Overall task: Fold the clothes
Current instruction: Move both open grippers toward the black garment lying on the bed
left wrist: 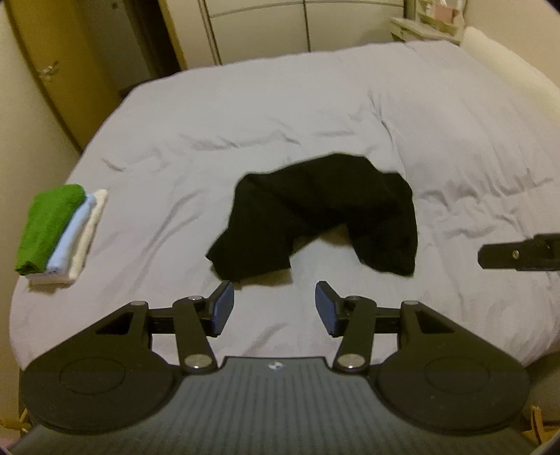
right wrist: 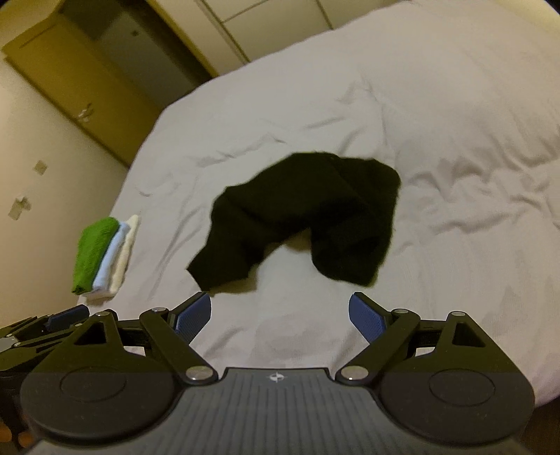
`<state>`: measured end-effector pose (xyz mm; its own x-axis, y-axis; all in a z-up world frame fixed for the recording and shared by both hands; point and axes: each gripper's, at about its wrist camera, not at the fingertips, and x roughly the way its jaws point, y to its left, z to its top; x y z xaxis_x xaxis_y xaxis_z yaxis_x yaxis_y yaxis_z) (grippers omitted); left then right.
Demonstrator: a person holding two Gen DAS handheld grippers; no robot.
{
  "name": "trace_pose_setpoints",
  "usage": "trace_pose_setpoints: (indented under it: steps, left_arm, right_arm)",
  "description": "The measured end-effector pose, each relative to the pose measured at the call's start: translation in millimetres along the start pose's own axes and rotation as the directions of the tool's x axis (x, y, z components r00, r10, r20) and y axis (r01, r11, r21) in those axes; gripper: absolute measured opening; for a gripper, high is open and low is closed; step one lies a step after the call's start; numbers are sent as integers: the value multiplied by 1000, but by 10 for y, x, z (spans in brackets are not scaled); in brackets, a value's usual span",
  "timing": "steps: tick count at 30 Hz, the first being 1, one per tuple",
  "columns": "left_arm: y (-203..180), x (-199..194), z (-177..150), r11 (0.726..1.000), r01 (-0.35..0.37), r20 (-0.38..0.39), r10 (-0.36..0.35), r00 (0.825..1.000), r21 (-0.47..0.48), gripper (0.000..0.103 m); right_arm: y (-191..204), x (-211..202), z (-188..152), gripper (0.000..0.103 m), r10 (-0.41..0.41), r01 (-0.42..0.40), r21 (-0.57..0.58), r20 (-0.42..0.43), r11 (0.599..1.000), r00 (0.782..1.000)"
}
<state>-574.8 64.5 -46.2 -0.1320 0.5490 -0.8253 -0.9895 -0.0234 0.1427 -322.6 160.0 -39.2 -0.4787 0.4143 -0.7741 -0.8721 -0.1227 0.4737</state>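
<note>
A black garment point(left wrist: 315, 213) lies crumpled in an arch shape in the middle of the bed; it also shows in the right wrist view point(right wrist: 301, 213). My left gripper point(left wrist: 274, 308) is open and empty, just short of the garment's near left end. My right gripper point(right wrist: 280, 316) is open and empty, just short of the garment's near edge. A part of the right gripper point(left wrist: 518, 257) shows at the right edge of the left wrist view. A part of the left gripper point(right wrist: 52, 325) shows at the lower left of the right wrist view.
A bed with a wrinkled pale lilac cover point(left wrist: 437, 133) fills both views. A stack of folded cloths, green, light blue and white point(left wrist: 59, 231), lies at its left edge point(right wrist: 103, 255). Wooden doors point(left wrist: 70, 70) and a wall stand to the left. White cupboards point(left wrist: 280, 24) stand behind the bed.
</note>
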Motion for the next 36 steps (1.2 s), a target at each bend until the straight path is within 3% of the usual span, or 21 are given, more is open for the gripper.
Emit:
trace_pose_setpoints:
  steps: [5,13,29,31,34,36]
  left_arm:
    - [-76,242,-94,997,76,-58,-74,996,17,47]
    - [-276,565,-63,995,99,-120,-99,988,-4,47]
    - [-1256,1510,292,976,48,-259,-104,960,-215,52]
    - [-1336,1577,313,975,29,-270,-90,959,-219,53]
    - [-1378,1648,291,973,-13,-300,-58,952,-230,54]
    - [-1340,1684,247,968,-41,-329,-45,943,-248,54]
  right_arm:
    - [-185,112,-216,89,-74,77,73,-50,994,996]
    - [-578,300,-183,89,-143,157,133,-107,979,984]
    - [-1643,1040,819,88,-161,158,-32,-297,987,941]
    - [-1795,1155,883,87,-112,116,-5,-315,993,942]
    - [-2022,1328,978,75,-36,52,38,-339,998,940]
    - [-2159,1510,949,69,56,-7,132,-370,991,927]
